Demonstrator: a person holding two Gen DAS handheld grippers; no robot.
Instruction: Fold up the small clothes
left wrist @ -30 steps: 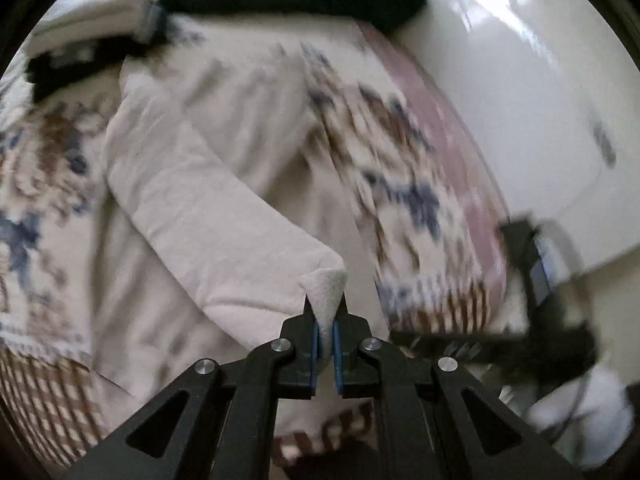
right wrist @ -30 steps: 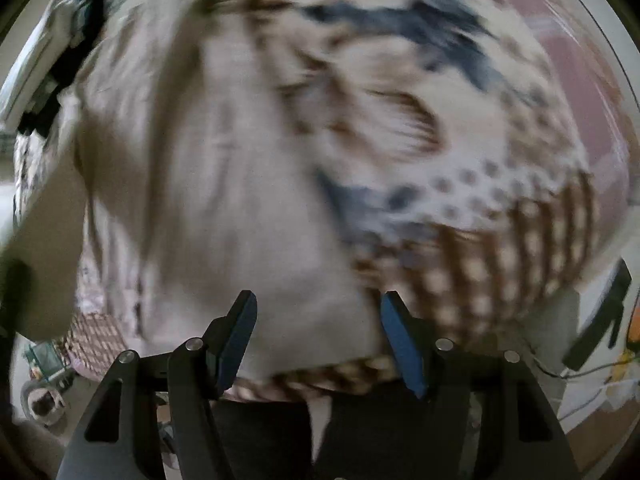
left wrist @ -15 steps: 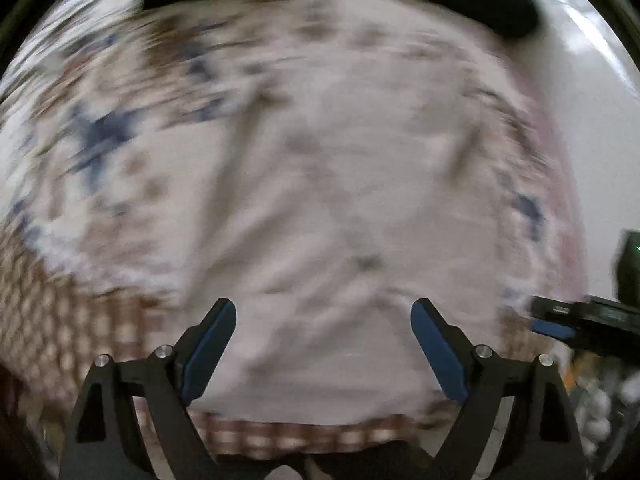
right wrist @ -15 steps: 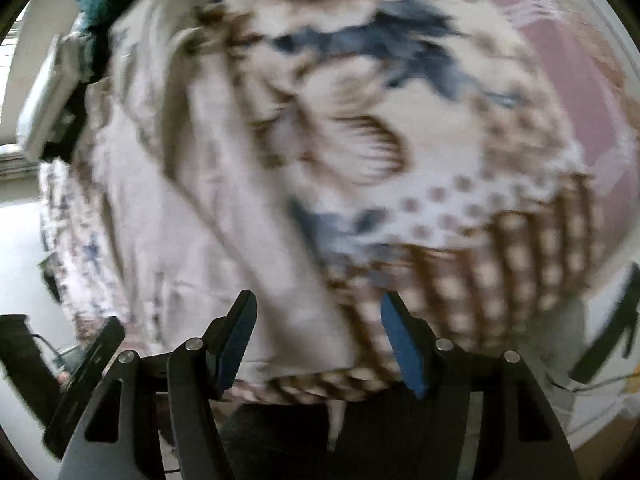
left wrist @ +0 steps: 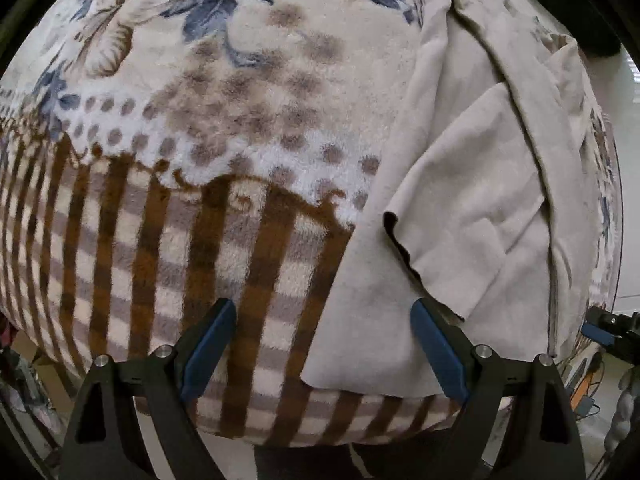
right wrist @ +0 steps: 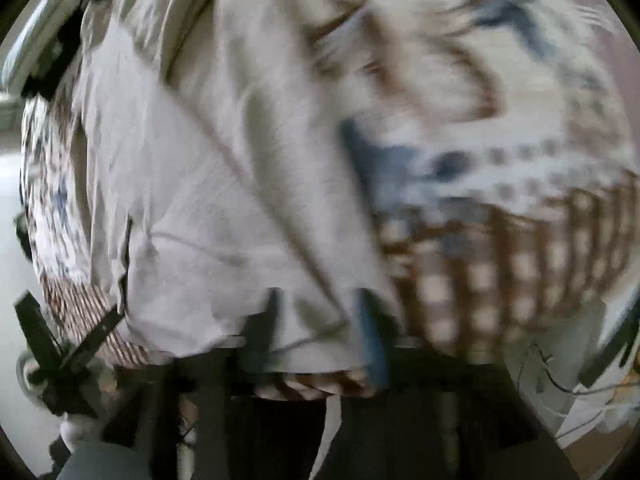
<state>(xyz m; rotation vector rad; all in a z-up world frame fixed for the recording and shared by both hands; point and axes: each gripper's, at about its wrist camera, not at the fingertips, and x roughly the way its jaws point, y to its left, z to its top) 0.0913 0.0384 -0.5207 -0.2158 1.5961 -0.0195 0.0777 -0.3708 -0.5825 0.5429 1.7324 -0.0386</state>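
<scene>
Both tools gape: left (left wrist: 322,340) beside the garment (left wrist: 460,208), right (right wrist: 320,332) seemingly over it.

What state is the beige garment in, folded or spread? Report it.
Partly folded. In the left wrist view the beige garment lies on the patterned blanket with one flap doubled over itself, its edge lifted and creases running along it.

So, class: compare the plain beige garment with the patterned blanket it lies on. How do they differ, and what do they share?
The beige garment is one plain colour; the blanket carries blue flowers, dots and brown checks. The garment looks smooth and thin; the blanket is fluffy. The garment is creased with a flap folded over; the blanket lies spread beneath it. Both are soft cloth in pale cream tones.
</scene>
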